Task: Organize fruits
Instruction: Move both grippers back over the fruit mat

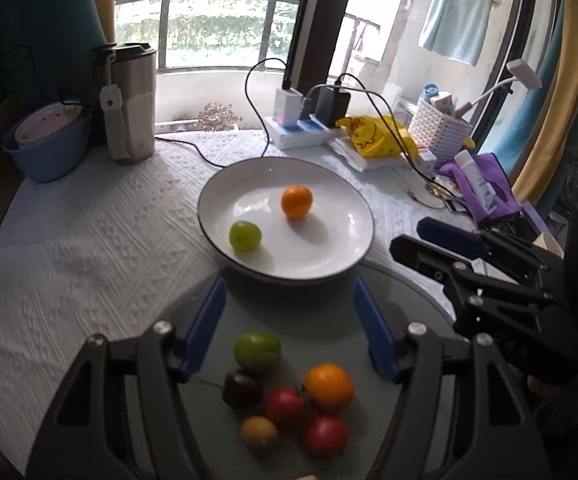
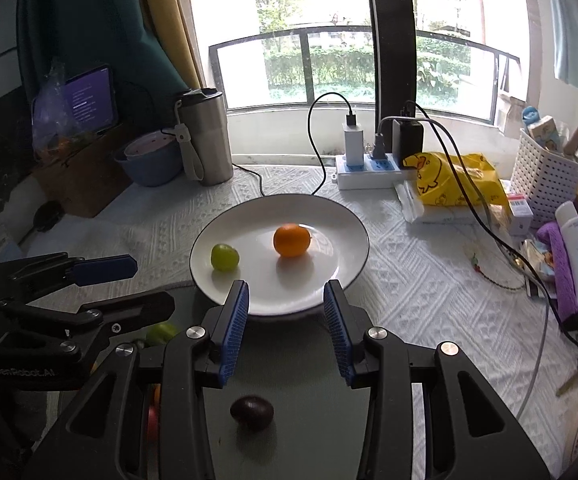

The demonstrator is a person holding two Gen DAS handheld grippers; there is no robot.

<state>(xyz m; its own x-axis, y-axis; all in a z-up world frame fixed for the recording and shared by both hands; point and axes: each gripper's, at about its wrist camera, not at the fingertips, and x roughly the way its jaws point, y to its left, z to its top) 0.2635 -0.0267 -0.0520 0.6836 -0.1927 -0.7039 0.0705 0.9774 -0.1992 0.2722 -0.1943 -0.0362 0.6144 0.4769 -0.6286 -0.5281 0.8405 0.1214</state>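
A white plate (image 1: 329, 256) (image 2: 337, 220) holds an orange (image 1: 296, 201) (image 2: 291, 239) and a green fruit (image 1: 244, 236) (image 2: 224, 257). In front of it a grey-green glass tray (image 1: 309, 320) carries several fruits: a green one (image 1: 257, 350), a dark plum (image 1: 243, 388), an orange (image 1: 329, 386), two red tomatoes (image 1: 285, 406) and a small yellow fruit (image 1: 259, 432). My left gripper (image 1: 289, 304) is open and empty above these fruits. My right gripper (image 2: 286, 300) is open and empty at the plate's near rim, above a dark plum (image 2: 251, 412).
A steel tumbler (image 1: 129, 104) and a blue bowl (image 1: 49, 148) stand at the back left. A power strip (image 2: 369, 168) with cables, a yellow bag (image 2: 453, 180), a white basket (image 2: 545, 180) and a purple cloth (image 2: 569, 264) with a bottle crowd the right side.
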